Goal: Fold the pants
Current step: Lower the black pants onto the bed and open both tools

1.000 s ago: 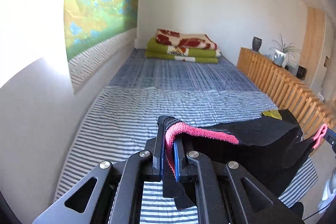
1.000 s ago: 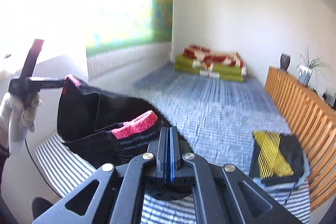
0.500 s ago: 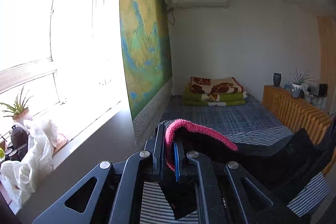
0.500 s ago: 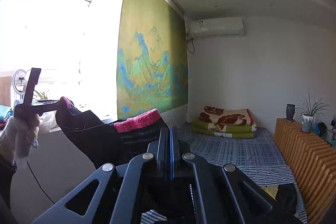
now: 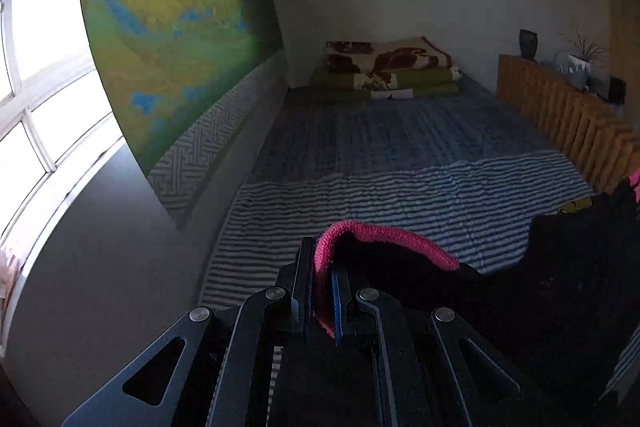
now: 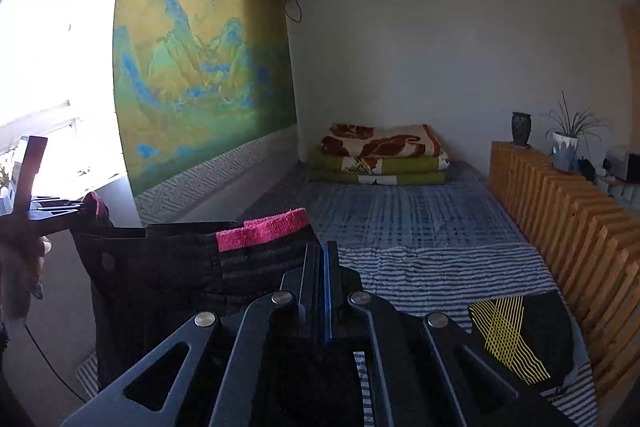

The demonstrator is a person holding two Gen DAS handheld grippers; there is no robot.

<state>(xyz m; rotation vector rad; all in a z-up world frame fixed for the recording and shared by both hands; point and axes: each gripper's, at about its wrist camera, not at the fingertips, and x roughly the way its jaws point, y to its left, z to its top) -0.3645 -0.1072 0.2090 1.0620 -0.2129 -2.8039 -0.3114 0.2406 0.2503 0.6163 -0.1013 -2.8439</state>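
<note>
Black pants hang stretched above the striped bed, left claw and right claw each pinching a pink-trimmed waistband end, probably to spread them flat for folding.

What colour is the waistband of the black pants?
Bright pink, on the waistband of the pants; the right wrist view shows it best.

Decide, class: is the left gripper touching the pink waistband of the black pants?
Touching. The left wrist view shows the left gripper shut on the pink waistband of the black pants, the band pinched between its pads.
</note>
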